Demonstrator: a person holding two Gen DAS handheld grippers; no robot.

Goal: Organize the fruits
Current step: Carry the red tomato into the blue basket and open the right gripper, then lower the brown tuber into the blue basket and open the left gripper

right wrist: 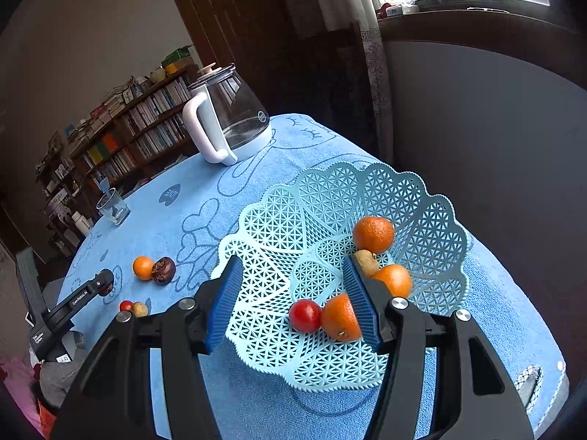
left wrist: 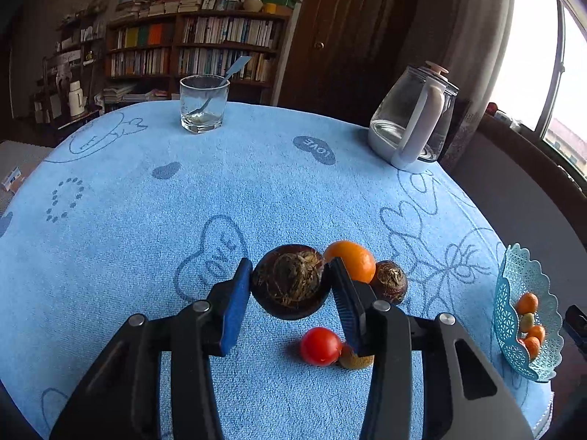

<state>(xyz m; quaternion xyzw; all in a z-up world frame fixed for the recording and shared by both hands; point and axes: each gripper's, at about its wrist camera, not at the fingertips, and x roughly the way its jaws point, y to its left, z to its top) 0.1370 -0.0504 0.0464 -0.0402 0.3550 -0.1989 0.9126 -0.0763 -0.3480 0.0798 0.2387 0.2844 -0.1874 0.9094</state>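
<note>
Gripping a dark brown, hairy round fruit (left wrist: 290, 281), the left gripper (left wrist: 290, 286) has both blue pads pressed against its sides, and the fruit appears lifted clear of the blue towel-covered surface (left wrist: 256, 190). Just behind it on the cloth lie an orange (left wrist: 352, 261) and a second, smaller brown fruit (left wrist: 392, 281), the two touching each other. Nearer the camera sit a red tomato (left wrist: 320, 345) and a small yellowish fruit (left wrist: 354, 360) side by side, the latter partly hidden by the gripper's right finger.

The right gripper (right wrist: 293, 304) hangs over the pale blue lattice basket (right wrist: 433, 227) with its pads apart and nothing between them — released. In the basket lie a red tomato (right wrist: 305, 315), three oranges (right wrist: 374, 234) and a small tan fruit (right wrist: 367, 262), all gathered on the side under the right finger. The basket stands near the right edge of the surface, well apart from the loose fruit.

Toward the far side stand a glass tumbler (left wrist: 202, 104) with a blue-handled spoon in it and a clear jug (left wrist: 412, 121) with a white handle — the jug near the far right corner. A bookshelf (left wrist: 190, 47) fills the wall behind.
</note>
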